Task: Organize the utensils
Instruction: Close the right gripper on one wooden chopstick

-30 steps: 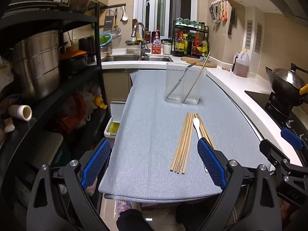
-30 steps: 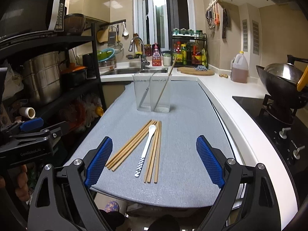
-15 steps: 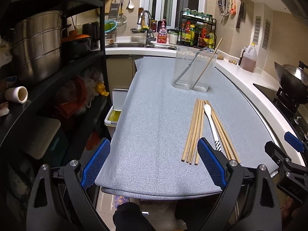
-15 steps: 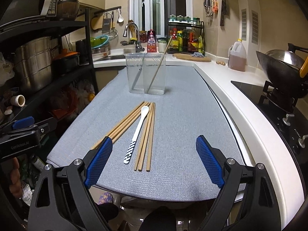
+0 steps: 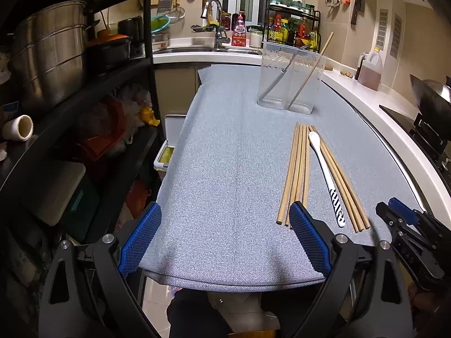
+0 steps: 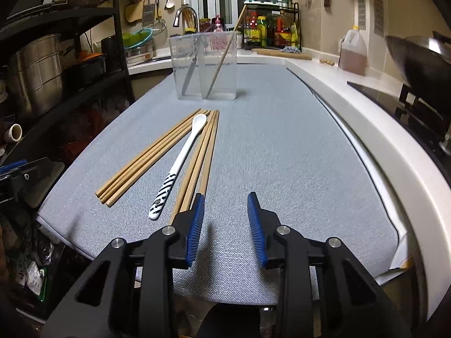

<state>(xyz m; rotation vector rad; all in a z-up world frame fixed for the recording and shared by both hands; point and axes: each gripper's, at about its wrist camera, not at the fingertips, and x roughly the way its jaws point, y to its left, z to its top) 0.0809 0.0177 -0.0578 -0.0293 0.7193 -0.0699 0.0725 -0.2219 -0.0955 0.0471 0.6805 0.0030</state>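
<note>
Two bundles of wooden chopsticks [image 6: 146, 160] [image 6: 204, 152] lie on the grey cloth [image 6: 282, 155], with a white spoon [image 6: 180, 163] with a striped handle between them. Behind them stands a clear two-part holder [image 6: 203, 67] with a metal utensil and one chopstick inside. My right gripper [image 6: 225, 197] hovers low over the cloth; its jaws are closing with nothing between them, and its left finger is beside the near ends of the right bundle. My left gripper [image 5: 225, 211] is wide open over the cloth's near edge, its right finger by the chopsticks [image 5: 296, 169]; the spoon [image 5: 324, 174] and holder [image 5: 290, 81] lie beyond.
A black shelf rack [image 5: 84, 90] with big steel pots stands along the left. A white counter [image 6: 366, 118] with a stove and wok [image 6: 417, 53] runs along the right. The sink [image 5: 194, 49], a spice rack and an oil jug [image 6: 352, 53] are at the back.
Both grippers have sunk toward the cloth, so the chopsticks and spoon look closer. The right gripper's jaws have narrowed from wide open to a small gap.
</note>
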